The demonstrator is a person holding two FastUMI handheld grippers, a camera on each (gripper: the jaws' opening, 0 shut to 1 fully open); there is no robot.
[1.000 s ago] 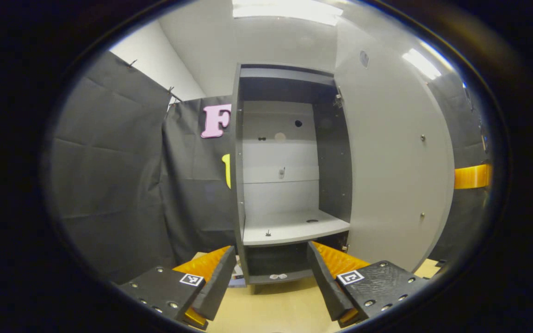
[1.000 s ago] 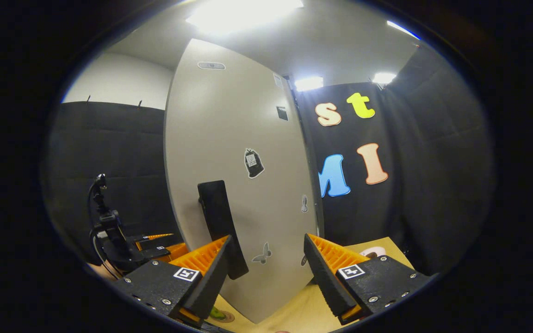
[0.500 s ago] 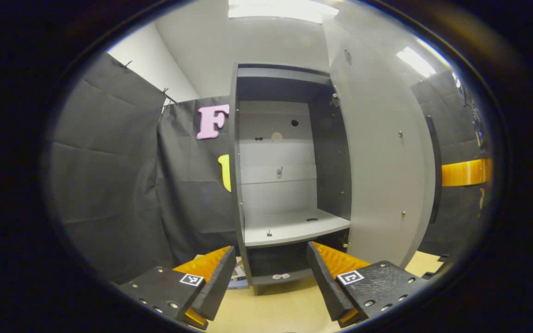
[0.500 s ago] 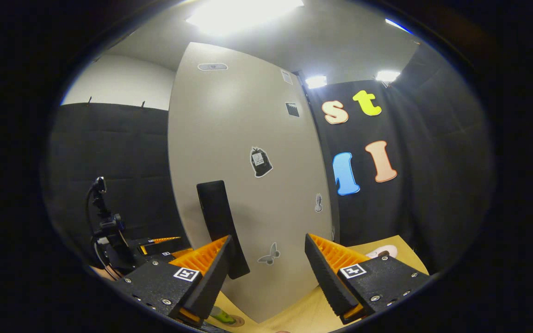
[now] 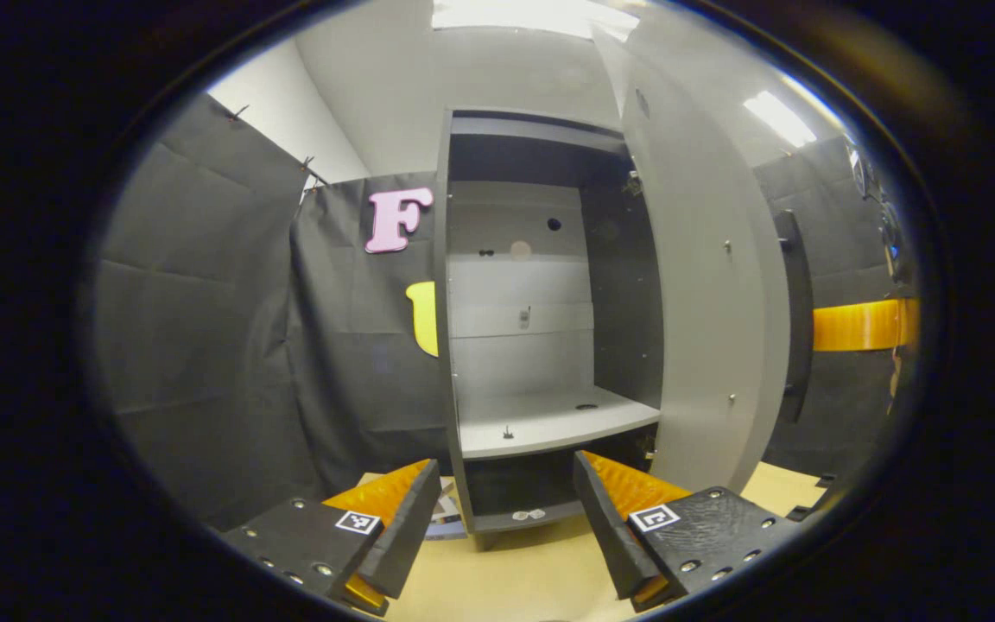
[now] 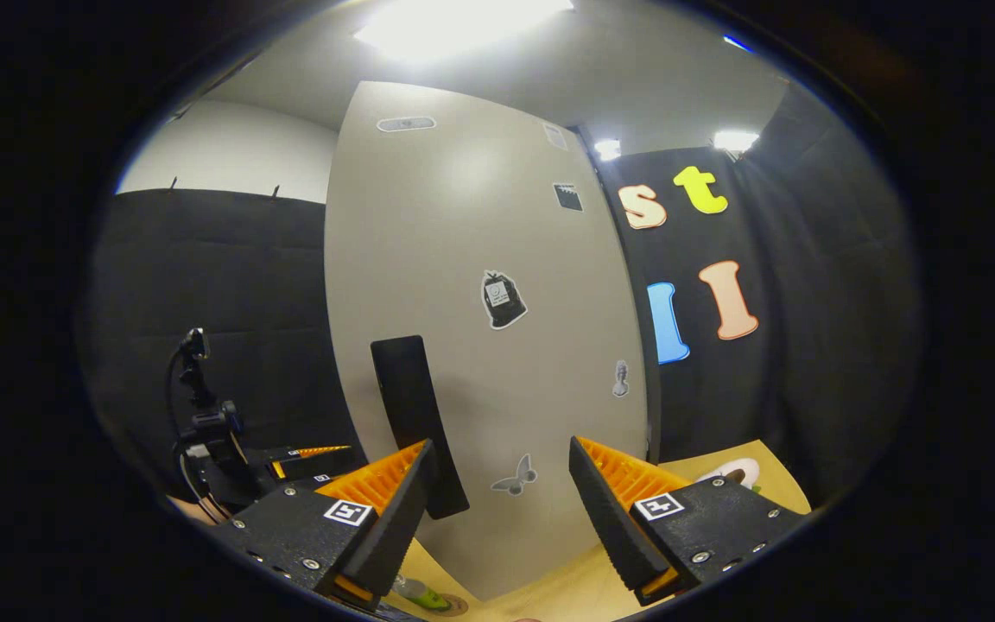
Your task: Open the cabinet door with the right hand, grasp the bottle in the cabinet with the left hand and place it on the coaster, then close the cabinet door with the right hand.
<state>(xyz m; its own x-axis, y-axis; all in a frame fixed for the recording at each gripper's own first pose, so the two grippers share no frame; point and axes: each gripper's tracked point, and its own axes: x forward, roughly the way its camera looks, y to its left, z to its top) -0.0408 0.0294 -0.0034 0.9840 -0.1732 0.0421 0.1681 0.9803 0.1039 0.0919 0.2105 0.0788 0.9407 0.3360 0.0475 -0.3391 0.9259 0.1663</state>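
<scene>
Closing step: cabinet door [image 6: 472, 345] half-swung, shelves bare. Right gripper [image 6: 497, 510] jaws wide near the door handle [image 6: 415, 423]; left gripper [image 5: 506, 527] wide, idle. Next: push door flush.

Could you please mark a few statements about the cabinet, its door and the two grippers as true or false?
1. The cabinet door stands open. True: the left gripper view looks straight into the cabinet.
2. A bottle stands on the middle shelf inside the cabinet. False: that shelf is bare apart from a small peg and a hole.
3. The right gripper is shut on the door handle. False: its fingers are spread apart, with the handle just beyond the left-hand one.
4. The left gripper is open and holds nothing. True.
5. Stickers are stuck on the door's outer face. True: a butterfly sticker sits low on it.
</scene>
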